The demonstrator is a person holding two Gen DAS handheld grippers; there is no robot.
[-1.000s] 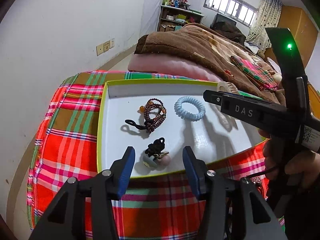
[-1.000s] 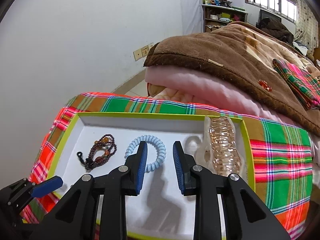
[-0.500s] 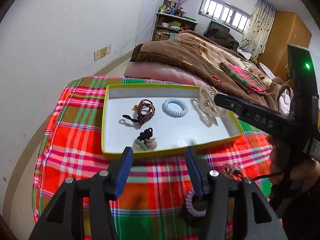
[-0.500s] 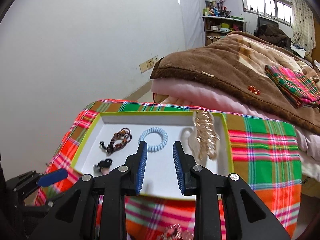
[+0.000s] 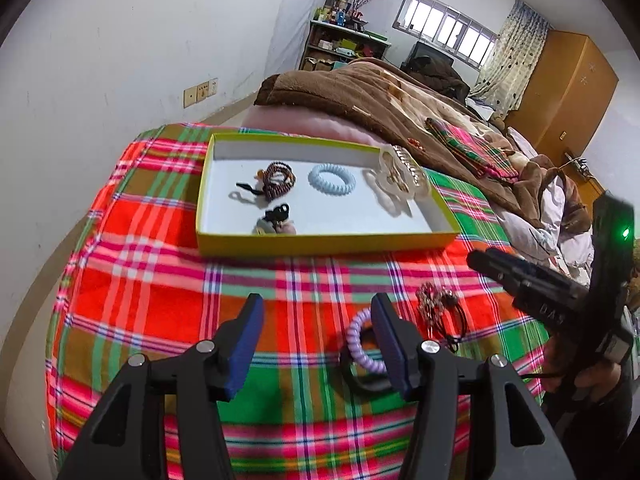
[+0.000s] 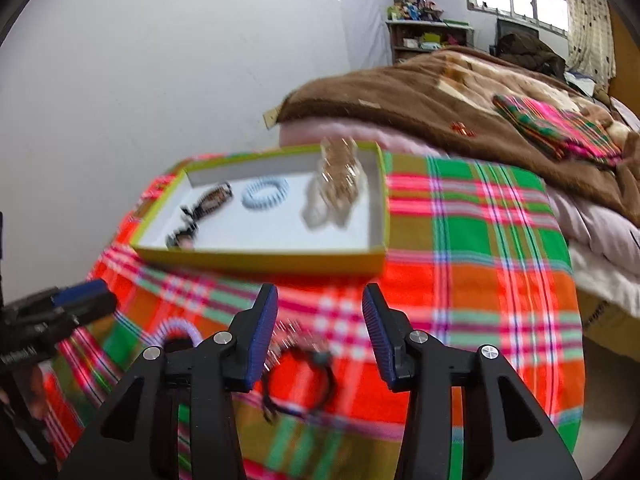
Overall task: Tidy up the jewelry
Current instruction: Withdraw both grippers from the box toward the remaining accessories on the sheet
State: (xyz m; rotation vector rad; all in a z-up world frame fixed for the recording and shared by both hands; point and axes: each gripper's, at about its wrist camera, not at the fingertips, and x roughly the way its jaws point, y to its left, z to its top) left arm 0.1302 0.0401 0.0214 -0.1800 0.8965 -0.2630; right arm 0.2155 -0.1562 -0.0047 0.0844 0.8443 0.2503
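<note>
A yellow-green tray (image 5: 320,243) (image 6: 260,258) on the plaid cloth holds a beaded bracelet (image 5: 278,179), a pale blue coil hair tie (image 5: 332,178) (image 6: 266,192), a clear hair claw (image 5: 402,174) (image 6: 340,178) and a black-and-pink charm (image 5: 276,220). On the cloth in front lie a purple coil tie (image 5: 360,340) (image 6: 176,326), a black band (image 5: 362,380) and a beaded bracelet with black cord (image 5: 438,308) (image 6: 300,376). My left gripper (image 5: 316,344) is open and empty, left of the purple tie. My right gripper (image 6: 320,336) is open and empty above the corded bracelet.
A brown blanket (image 5: 380,100) over pink bedding lies behind the tray. A white wall (image 5: 120,60) runs along the left. The cloth's edge drops off at the right in the right wrist view (image 6: 576,320). A shelf and wardrobe stand far back.
Both grippers have pulled back from over the tray to the cloth in front of it. The right gripper has opened wider. The loose pieces on the cloth have come into view.
</note>
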